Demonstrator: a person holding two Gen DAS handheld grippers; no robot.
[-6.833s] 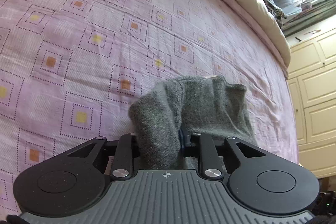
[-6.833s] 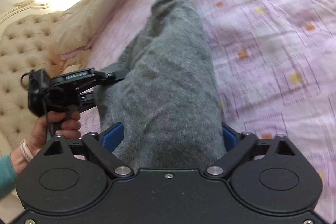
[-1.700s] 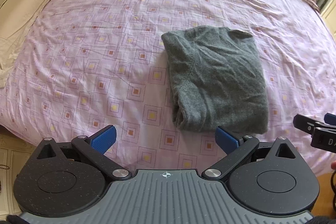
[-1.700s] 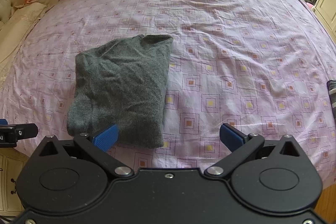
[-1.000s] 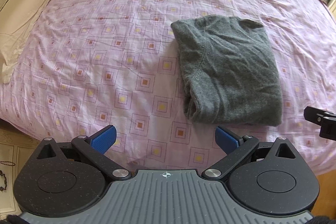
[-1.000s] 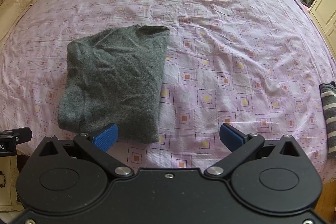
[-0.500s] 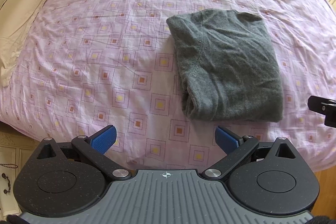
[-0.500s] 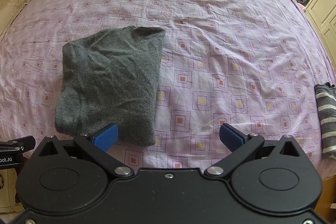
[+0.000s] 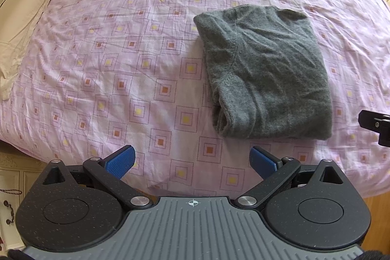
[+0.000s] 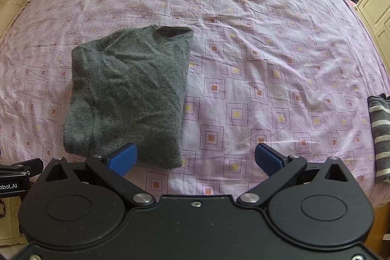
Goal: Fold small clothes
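Right wrist view: striped garment (image 10: 380, 135) cut off.

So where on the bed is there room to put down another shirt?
Bare sheet lies between the folded grey sweater and the striped garment at the right edge, and left of the sweater toward the cream pillow. It is crowded only at those.

Both grippers have released the gray sweater (image 9: 265, 74), now folded on the bed (image 9: 121, 52).
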